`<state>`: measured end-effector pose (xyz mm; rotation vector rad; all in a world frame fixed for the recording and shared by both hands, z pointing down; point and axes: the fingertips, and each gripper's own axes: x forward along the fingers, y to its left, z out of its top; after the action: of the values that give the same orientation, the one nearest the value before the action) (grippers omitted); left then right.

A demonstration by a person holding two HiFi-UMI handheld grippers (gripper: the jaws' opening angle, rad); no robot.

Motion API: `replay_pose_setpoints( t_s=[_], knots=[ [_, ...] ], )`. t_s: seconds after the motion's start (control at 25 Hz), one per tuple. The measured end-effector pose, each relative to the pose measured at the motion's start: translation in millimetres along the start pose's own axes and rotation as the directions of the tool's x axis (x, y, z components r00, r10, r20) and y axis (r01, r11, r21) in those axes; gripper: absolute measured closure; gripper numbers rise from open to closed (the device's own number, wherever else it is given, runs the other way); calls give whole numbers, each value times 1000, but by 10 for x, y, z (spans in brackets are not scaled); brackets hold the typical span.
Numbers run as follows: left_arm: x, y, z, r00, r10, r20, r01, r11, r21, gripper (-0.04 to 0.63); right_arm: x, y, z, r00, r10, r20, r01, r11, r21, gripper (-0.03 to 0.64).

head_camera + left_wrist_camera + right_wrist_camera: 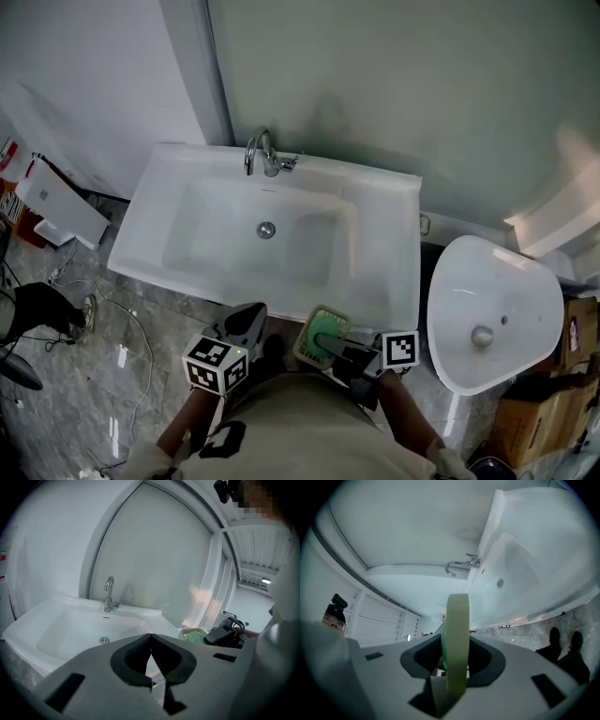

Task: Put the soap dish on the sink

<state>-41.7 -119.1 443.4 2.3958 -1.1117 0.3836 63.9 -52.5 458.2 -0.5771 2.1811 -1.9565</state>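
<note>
Head view: my right gripper (330,345) is clamped on the rim of the pale green, square plastic soap dish (322,335), just in front of the white ceramic sink's (384,234) front edge. A darker green liner sits inside the dish. My left gripper (246,323), near the same front edge, is clenched and empty.

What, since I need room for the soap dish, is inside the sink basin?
Only the drain shows in the sink basin, otherwise bare. Nothing covers it; the soap dish, held by the right gripper, hangs at the front rim.
</note>
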Motion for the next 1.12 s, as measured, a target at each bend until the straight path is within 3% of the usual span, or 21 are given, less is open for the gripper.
replay_pose_setpoints(
  t_s=[0.44, 0.6, 0.72, 0.92, 1.12],
  knots=[
    [54, 800, 189, 995, -100, 12, 100, 995, -16, 577, 474, 195, 396, 992, -91, 90, 99, 991, -90, 469],
    [130, 952, 169, 989, -146, -5, 146, 989, -18, 577, 501, 173, 511, 980, -158, 122, 170, 980, -100, 469],
    [168, 982, 166, 986, -167, -12, 167, 986, -24, 577, 523, 199, 581, 977, -159, 142, 174, 980, -95, 468],
    [201, 991, 242, 987, -159, 8, 159, 987, -24, 577, 462, 165, 761, 973, -175, 148, 194, 973, -128, 469],
    [210, 1074, 272, 996, -91, 17, 91, 995, -39, 577, 365, 124, 1035, 979, -158, 128, 179, 969, -170, 469]
  ],
)
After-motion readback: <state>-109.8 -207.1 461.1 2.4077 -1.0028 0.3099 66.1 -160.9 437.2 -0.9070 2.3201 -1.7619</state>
